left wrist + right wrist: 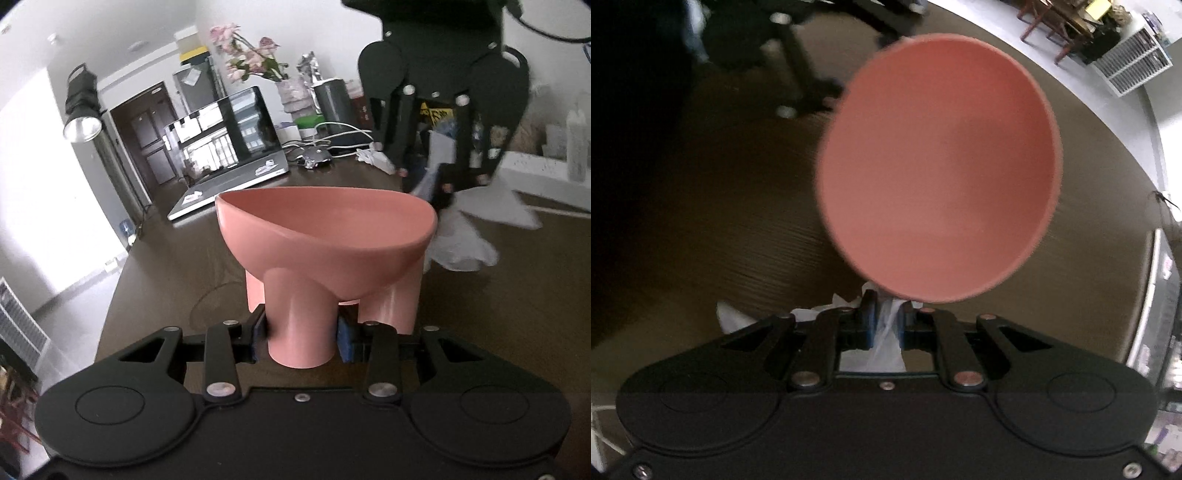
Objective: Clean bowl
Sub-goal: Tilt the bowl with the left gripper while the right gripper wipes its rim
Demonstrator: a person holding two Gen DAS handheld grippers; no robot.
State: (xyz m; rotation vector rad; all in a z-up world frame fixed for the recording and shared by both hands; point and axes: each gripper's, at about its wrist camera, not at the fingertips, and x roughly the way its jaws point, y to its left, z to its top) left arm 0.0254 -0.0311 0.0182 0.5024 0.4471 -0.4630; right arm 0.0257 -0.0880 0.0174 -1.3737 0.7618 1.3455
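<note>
A pink bowl (325, 225) on three thick round legs stands on the dark wooden table (166, 280). My left gripper (301, 334) is shut on the bowl's front leg. My right gripper (439, 184) hangs above the bowl's far right rim, shut on a white tissue (461, 240) that drapes beside the rim. In the right wrist view the bowl's inside (938, 166) fills the middle, seen from above and blurred. My right gripper (886, 321) pinches the tissue (884, 347) just at the bowl's near rim.
An open laptop (229, 147) sits on the table behind the bowl. Behind it are a flower vase (291, 92), a dark canister (332, 103), cables and a crumpled tissue (373, 157). A studio lamp (81, 107) stands at the left. The table edge curves at the left.
</note>
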